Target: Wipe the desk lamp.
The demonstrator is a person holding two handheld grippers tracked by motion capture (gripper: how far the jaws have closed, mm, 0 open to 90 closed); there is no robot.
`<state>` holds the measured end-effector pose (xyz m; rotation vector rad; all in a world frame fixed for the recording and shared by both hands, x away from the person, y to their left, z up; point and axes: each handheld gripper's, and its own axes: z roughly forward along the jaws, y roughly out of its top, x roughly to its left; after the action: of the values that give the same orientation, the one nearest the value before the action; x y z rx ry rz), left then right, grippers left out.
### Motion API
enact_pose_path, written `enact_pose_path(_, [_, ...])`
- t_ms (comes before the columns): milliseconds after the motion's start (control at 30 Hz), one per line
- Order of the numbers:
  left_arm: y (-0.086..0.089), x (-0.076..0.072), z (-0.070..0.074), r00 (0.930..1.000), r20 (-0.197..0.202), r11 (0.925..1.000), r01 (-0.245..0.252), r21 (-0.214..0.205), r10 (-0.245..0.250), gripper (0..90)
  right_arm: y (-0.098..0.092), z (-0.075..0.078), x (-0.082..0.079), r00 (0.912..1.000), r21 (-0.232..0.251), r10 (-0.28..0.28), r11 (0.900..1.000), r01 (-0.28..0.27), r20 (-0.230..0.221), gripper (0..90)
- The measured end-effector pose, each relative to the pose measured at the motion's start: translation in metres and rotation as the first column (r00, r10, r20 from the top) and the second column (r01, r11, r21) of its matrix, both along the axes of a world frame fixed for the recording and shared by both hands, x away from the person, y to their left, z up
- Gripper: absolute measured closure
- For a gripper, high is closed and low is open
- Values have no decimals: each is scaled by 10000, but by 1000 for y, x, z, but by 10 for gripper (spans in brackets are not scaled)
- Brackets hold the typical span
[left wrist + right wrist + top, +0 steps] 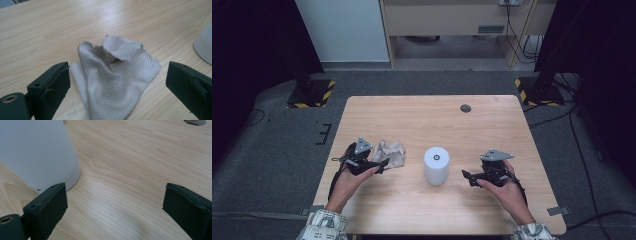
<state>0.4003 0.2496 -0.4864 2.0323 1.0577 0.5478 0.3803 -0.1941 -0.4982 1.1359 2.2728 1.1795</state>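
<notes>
Lying crumpled left of the white cylinder [436, 165], the grey cloth [113, 80] looks limp and light; the left gripper [117, 87], jaws spread wide and empty, should pinch its raised fold.

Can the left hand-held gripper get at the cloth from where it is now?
Probably yes: the left hand-held gripper stands open with the crumpled cloth lying between its jaws on the table, nothing in the way.

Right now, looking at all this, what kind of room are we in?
Probably a lab or recording studio rather than a home: a bare wooden table on grey carpet, stands with hazard-striped bases at its far corners, cables trailing over the floor, and a person working two handheld grippers.
</notes>
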Motion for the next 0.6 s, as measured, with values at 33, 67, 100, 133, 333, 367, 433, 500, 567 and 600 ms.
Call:
enact_pose_path(33, [2,-2,0,10000,17,10000,12,-3,-12,48,-2,0,0,10000,11,-89,10000,89,-5,59])
enact_pose_path(67, [4,-5,0,10000,6,10000,29,-16,-29,48,-4,0,0,9998,40,-176,9998,176,-23,59])
enact_pose_path(100, [5,-7,0,10000,-22,10000,30,-33,-30,47,-6,0,1,9997,51,-255,9997,255,-21,59])
enact_pose_path(133, [6,-9,0,10000,-42,10000,41,-59,-41,47,-9,0,1,9995,49,-316,9995,316,-44,59])
enact_pose_path(333, [9,-21,-6,9990,-310,9992,331,230,-324,47,-23,-2,2,9968,24,-731,9973,732,-320,58])
enact_pose_path(367, [10,-22,-6,9985,-403,9989,394,267,-383,47,-25,-3,2,9963,35,-767,9970,769,-381,58])
enact_pose_path(433, [11,-24,-8,9971,-585,9979,502,404,-478,42,-29,-6,0,9958,-56,-741,9972,739,-534,57])
enact_pose_path(500, [14,-27,-10,9962,-695,9968,565,573,-525,42,-33,-9,-2,9949,-166,-782,9969,773,-639,57])
enact_pose_path(567, [17,-31,-14,9955,-817,9965,532,643,-479,42,-38,-11,-3,9944,-289,-792,9966,773,-699,57])
enact_pose_path(600, [19,-33,-15,9951,-873,9963,520,684,-459,42,-40,-11,-3,9938,-351,-855,9959,832,-713,57])
